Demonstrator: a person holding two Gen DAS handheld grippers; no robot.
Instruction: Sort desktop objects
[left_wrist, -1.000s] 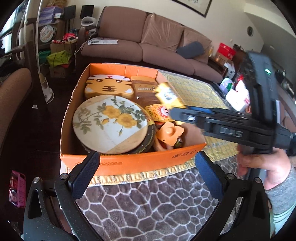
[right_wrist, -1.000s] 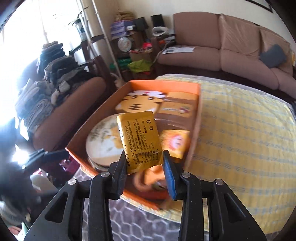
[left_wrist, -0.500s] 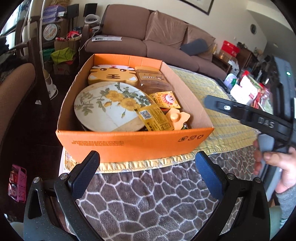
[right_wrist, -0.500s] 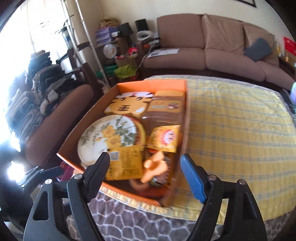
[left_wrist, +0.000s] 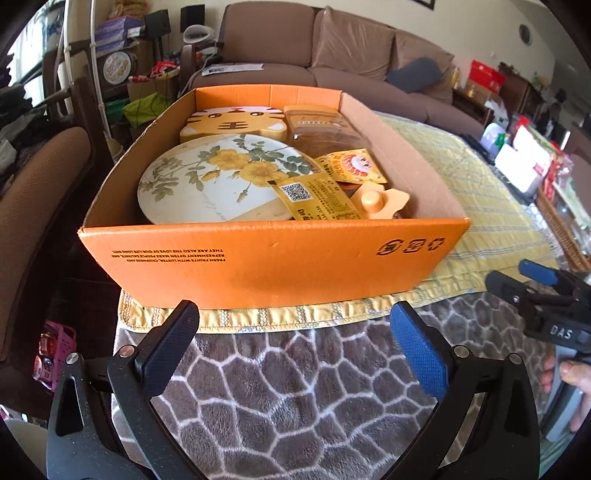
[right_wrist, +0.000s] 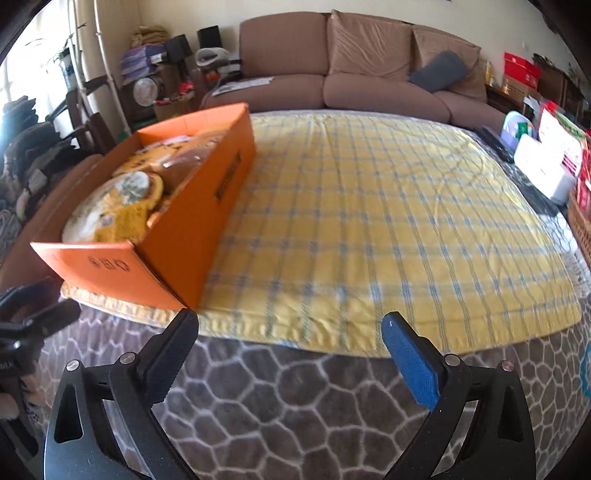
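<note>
An orange cardboard box (left_wrist: 273, 258) stands on a yellow checked cloth (right_wrist: 369, 229). It holds a floral round plate (left_wrist: 207, 177), a tiger-shaped tin (left_wrist: 232, 122), a brown packet (left_wrist: 317, 127), a yellow sachet (left_wrist: 317, 195), a small red-and-yellow packet (left_wrist: 351, 166) and an orange plastic piece (left_wrist: 376, 201). My left gripper (left_wrist: 295, 347) is open and empty, in front of the box's near wall. My right gripper (right_wrist: 290, 354) is open and empty, over the grey patterned blanket, right of the box (right_wrist: 184, 221). It also shows at the right edge of the left wrist view (left_wrist: 546, 295).
A grey hexagon-patterned blanket (left_wrist: 295, 398) covers the near table edge. A brown sofa (right_wrist: 351, 74) stands behind. White and red boxes (right_wrist: 546, 158) crowd the right side. A brown chair (left_wrist: 33, 206) stands at the left.
My right gripper opened and dropped the yellow sachet into the box, then drew back to the right and low over the blanket. My left gripper stayed open and lowered slightly.
</note>
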